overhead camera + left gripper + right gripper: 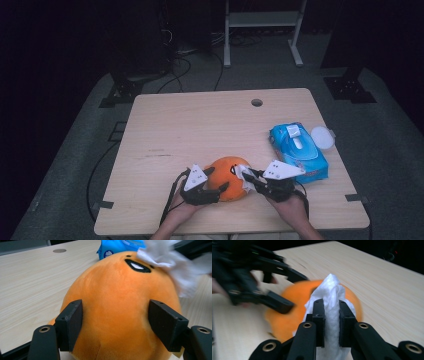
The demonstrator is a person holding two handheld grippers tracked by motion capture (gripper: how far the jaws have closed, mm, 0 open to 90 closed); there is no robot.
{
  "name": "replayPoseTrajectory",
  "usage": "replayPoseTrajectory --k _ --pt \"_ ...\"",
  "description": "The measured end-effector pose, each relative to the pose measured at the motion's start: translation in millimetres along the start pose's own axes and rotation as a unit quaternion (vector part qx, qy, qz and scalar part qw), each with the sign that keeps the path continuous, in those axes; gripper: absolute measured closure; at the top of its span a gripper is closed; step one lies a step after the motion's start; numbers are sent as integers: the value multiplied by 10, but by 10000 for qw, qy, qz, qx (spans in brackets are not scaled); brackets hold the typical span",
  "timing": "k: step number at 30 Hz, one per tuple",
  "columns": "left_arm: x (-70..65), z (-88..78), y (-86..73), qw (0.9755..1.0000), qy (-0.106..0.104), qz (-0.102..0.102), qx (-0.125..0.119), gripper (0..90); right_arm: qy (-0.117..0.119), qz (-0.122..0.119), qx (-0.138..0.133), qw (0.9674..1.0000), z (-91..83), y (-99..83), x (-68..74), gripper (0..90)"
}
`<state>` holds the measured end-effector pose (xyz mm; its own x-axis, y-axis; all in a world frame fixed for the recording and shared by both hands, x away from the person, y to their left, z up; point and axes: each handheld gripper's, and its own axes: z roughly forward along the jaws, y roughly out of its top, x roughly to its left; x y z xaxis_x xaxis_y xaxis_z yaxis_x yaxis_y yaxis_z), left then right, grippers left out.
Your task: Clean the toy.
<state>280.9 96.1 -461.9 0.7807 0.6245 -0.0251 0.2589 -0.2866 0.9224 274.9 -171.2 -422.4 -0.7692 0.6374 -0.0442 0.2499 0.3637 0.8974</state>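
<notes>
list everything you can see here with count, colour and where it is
plush toy: 1, orange, near table edge, between both grippers
wipe: 1, white, on the toy, pinched by the right gripper
wipes pack: 1, blue, right side of table
lid: 1, white, round, beside the pack
table: 1, light wood
frame: 1, white, on floor behind table
left hand-held gripper: 1, black, jaws pressed against the toy's sides
right hand-held gripper: 1, black, shut on the wipe

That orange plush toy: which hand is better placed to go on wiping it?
The right. Its gripper has jaws shut on a white wipe touching the orange plush toy, while the left gripper grips the toy's sides.
</notes>
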Motion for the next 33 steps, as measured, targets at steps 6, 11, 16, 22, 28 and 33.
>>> replayPoseTrajectory --k 6,11,16,22,28,33 --pt "-133 42 35 9998 -1 162 76 254 -202 236 16 9995 -34 -29 -124 783" --pt "-188 19 30 9993 53 359 113 254 99 -162 -85 9998 1 79 95 780" --pt "-253 17 31 9985 54 528 162 247 -219 102 44 9997 -12 7 -116 781" --pt "-320 54 31 9968 97 769 189 206 37 128 -85 9999 -22 57 -17 783" --pt "-125 -55 105 9993 -171 324 -60 205 186 16 47 9998 76 52 22 783" --pt "78 -1 102 9993 -58 -351 -126 150 276 15 69 9996 30 29 -10 783"
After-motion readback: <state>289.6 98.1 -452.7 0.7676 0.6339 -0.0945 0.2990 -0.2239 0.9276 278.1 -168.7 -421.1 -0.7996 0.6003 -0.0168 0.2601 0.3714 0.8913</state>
